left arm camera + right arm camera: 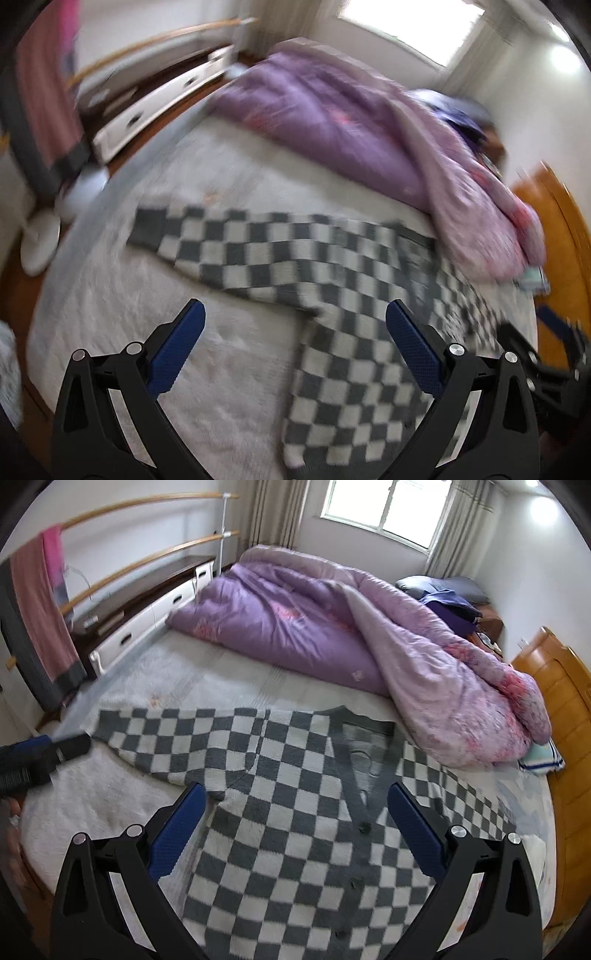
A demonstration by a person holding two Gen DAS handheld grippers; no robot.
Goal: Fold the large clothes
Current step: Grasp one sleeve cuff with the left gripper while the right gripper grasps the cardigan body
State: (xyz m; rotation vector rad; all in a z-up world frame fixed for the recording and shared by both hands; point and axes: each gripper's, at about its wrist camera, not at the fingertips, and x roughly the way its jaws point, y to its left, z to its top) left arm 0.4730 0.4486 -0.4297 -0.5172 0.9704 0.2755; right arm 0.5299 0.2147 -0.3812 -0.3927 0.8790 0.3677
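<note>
Hovering with both sets of tongs over the bed [122, 801], I judge I am at the very start of the fold: the checked cardigan [295, 812] lies spread flat, front up, and nothing has been gripped yet. Starting at the left of the right wrist view, the garment's one sleeve [155, 734] stretches out toward the left edge of the frame, where the left tongs' tip shows dark and blue just beside the cuff; whether it touches the cloth I cannot tell. In the left wrist view, which is smeared by motion, the left tongs [294, 321] stand spread wide with nothing between the blue pads [177, 350], over the pale bed cover near the angle where that sleeve meets the body. Moving to the middle of the right wrist view, the right tongs [296, 805] are likewise spread wide and empty, framing the chest of the cardigan with its grey V-neck band [369, 753] and dark buttons running down the lower centre. Further right, the other sleeve runs off toward the lower right, and a purple duvet [332, 627] is heaped across the upper middle and right, close to the collar. My next move, I think, calls for lowering the left tongs onto the outstretched cuff, pinching only that layer, and carrying it inward across the chest.
</note>
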